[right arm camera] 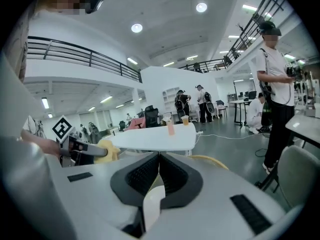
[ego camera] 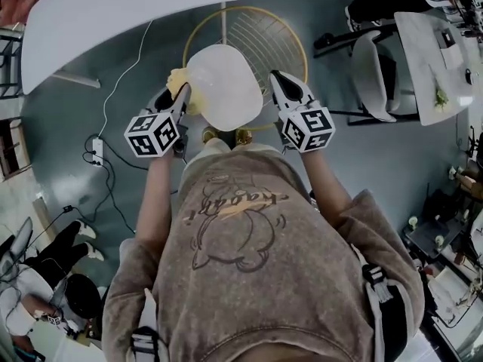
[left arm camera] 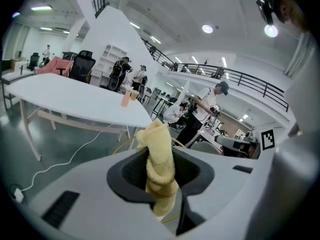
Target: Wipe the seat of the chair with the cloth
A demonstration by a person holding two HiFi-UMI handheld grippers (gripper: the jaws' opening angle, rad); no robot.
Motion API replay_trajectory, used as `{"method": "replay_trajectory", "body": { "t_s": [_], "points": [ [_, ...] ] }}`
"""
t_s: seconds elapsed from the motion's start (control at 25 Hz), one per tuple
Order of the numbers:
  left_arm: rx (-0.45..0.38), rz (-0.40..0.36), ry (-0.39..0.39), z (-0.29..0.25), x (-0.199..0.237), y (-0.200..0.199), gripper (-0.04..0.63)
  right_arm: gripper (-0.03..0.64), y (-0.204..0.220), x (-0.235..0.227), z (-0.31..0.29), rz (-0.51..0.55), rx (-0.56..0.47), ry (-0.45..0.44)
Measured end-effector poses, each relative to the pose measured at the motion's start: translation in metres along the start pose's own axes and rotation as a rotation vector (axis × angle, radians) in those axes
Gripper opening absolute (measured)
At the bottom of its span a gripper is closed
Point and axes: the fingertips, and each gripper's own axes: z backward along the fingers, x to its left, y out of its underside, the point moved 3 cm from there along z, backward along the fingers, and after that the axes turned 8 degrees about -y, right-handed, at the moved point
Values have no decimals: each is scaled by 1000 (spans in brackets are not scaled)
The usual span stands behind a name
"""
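The yellow cloth (left arm camera: 159, 159) is bunched up and pinched in the left gripper (ego camera: 179, 96). Its jaws are clamped on it with a tuft poking out past the tips. That puts the cloth right at the left edge of the white seat panel (ego camera: 224, 87) of the chair (ego camera: 256, 36).

On the other side, the right gripper (ego camera: 275, 81) has its 2 jaws closed on the thin right edge of that same panel. I'd guess that's to steady it so it doesn't shift while the cloth rubs. Honestly, from the head view I can't tell if the panel lies flat on the gold wire frame (ego camera: 287, 25) or is tipped up off it.

Wiping looks like it's only about to start, since the cloth is at the rim and not out on the surface.

Room-wise, the panel's top is bare, so a left-to-right sweep is open until it meets the right gripper. The white table (ego camera: 128, 6) sits well apart behind the chair, and a floor cable (ego camera: 121, 74) runs off to the left. Nothing's crowding.
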Motion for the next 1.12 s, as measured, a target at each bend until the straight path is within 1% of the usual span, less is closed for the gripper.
{"method": "replay_trajectory", "body": {
  "t_s": [0.16,0.28,0.4,0.52,0.6,0.72,0.8,0.96,1.12],
  "points": [
    [-61,-40,10,13,-9,-27,112,26,-22,5,6,26,-39,-4],
    [-93,-57,17,22,-13,-38,112,26,-29,12,8,31,-55,-8],
    [-141,-103,30,33,-20,-49,112,26,-36,22,10,54,-63,-25],
    [-237,-168,33,49,-29,-63,112,26,-42,30,10,85,-75,-31],
    [-323,-203,17,61,-33,-71,112,26,-46,35,13,109,-100,-21],
    [-442,-216,-13,78,-35,-81,112,26,-53,40,19,133,-143,0],
    [-486,-211,-33,84,-33,-85,112,26,-56,42,21,137,-161,9],
    [-514,-194,-58,86,-27,-86,112,26,-56,38,26,141,-187,39],
    [-515,-219,-68,82,-27,-82,112,26,-50,32,32,148,-210,80]
  ]
}}
